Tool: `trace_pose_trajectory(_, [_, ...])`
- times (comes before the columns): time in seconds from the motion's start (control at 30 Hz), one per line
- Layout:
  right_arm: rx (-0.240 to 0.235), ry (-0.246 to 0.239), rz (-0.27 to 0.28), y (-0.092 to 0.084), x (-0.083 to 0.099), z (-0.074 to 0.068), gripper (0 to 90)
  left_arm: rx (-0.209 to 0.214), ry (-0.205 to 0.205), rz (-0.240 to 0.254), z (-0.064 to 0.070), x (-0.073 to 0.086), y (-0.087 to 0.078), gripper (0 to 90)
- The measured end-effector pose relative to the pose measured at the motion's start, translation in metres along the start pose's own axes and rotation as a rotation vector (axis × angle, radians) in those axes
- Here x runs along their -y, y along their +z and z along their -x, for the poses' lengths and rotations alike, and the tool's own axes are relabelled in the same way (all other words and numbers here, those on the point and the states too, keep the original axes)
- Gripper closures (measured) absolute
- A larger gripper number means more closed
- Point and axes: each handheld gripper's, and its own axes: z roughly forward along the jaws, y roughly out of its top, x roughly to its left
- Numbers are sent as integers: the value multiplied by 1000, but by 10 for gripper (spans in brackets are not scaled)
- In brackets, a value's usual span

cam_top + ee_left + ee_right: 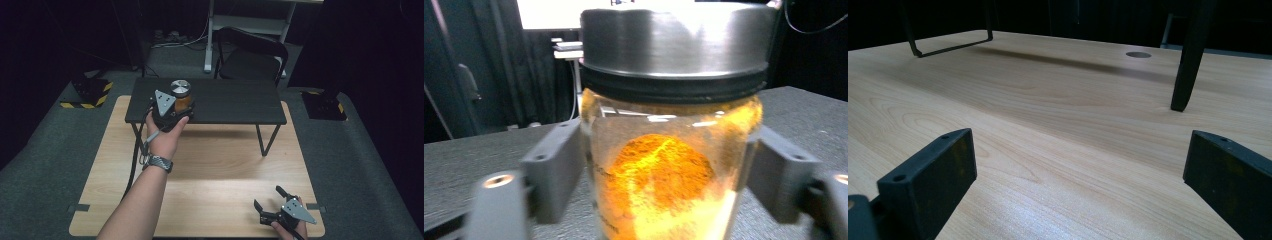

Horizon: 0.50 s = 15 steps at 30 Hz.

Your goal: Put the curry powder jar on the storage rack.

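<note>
1. A light wooden desk (210,200) with a pale grain stands on grey carpet (370,165).
2. A small black bench (235,102) with thin metal legs stands on the far half of the desk.
3. A black chair (250,57) sits behind the bench.
4. Yellow-and-black striped blocks (90,92) lie on the carpet at the far left and far right.
5. A white frame (250,22) stands behind the chair.

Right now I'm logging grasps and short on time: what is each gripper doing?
Left gripper: closed on the spice jar, which stands on the black shelf.
Right gripper: open, holding nothing, low over the wooden table.
</note>
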Motion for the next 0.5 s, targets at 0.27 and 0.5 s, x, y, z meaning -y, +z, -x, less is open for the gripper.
trace_pose_trajectory(0.27, [0,1,-1,0,0,0,0,11,-27,38,-8,10,-17,5])
trace_pose_trajectory(0.5, [-1,2,-3,0,0,1,0,52,-7,60,-15,25,-43,5])
